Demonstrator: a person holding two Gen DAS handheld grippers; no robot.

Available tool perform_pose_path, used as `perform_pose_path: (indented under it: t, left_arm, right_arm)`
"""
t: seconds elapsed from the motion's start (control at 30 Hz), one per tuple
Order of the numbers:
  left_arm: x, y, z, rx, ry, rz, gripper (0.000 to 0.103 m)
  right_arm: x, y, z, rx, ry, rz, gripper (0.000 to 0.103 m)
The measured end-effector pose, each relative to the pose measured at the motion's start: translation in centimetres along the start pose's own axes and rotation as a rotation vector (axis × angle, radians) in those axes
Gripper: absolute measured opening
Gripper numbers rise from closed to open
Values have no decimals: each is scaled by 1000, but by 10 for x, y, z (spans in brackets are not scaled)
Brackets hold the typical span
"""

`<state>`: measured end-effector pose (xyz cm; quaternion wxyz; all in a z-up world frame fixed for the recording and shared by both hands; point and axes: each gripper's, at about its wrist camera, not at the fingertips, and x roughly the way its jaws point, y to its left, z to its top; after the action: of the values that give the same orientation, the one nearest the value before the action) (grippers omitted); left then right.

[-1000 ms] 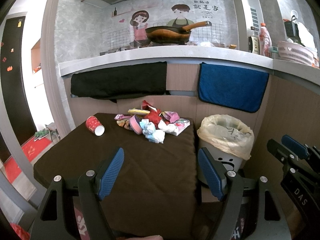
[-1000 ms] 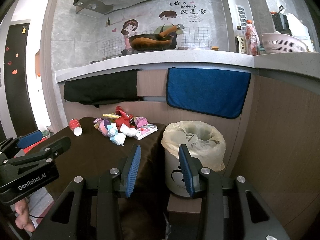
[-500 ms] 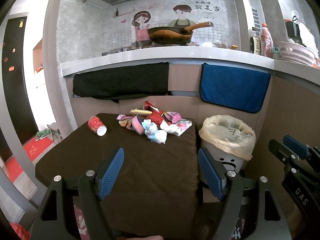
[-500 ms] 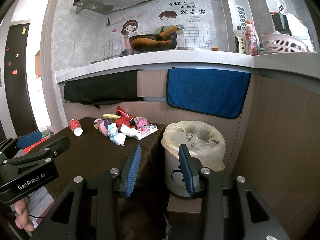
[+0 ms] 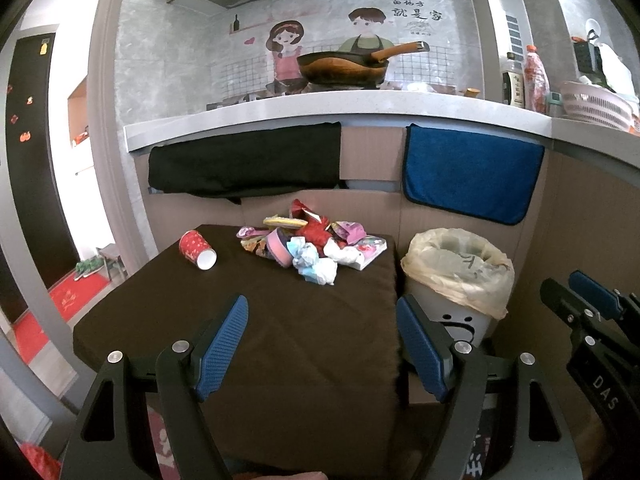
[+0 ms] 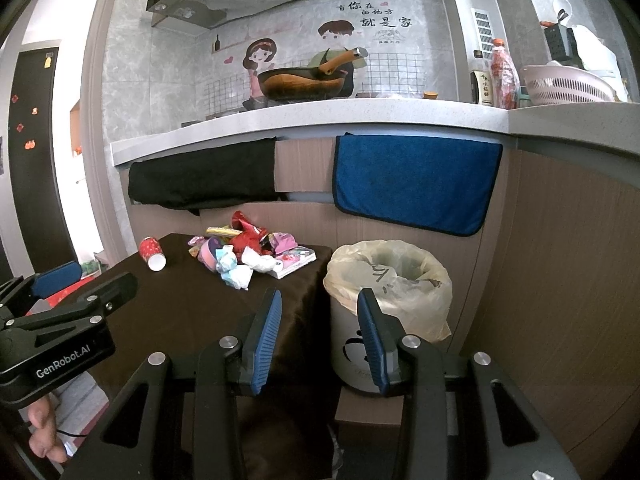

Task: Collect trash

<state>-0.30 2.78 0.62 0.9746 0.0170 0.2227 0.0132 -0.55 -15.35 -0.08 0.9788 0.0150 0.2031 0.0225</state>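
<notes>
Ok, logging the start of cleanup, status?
Both tongs, left and right, open, empty. Trash pile and red paper cup untouched on table; lined bin beside. Path clear.

Counted: 1 red paper cup (image 5: 197,249) on its side far left on the table, 1 heap of trash (image 5: 310,244) at the far edge (wrappers, crumpled tissues; pcs too tangled to count), 1 lined bin (image 5: 460,280) right of the table, 2 cloths on the counter front, 1 black (image 5: 244,160) & 1 blue (image 5: 472,172), 1 wok (image 5: 344,66), 1 pink basket (image 5: 596,106) far right.
</notes>
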Motion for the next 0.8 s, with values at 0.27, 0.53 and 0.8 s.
perform_pose_path:
  t: [0.27, 0.53, 0.8]
  left_arm:
    - [0, -1, -1, 0, 0, 0, 77]
    - [0, -3, -3, 1, 4, 4, 77]
    - [16, 8, 7, -40, 5, -28, 77]
  right_arm:
    - [-1, 0, 0, 0, 0, 0, 37]
    - [0, -1, 0, 2, 2, 2, 37]
    - [8, -1, 4, -5, -3, -3, 37]
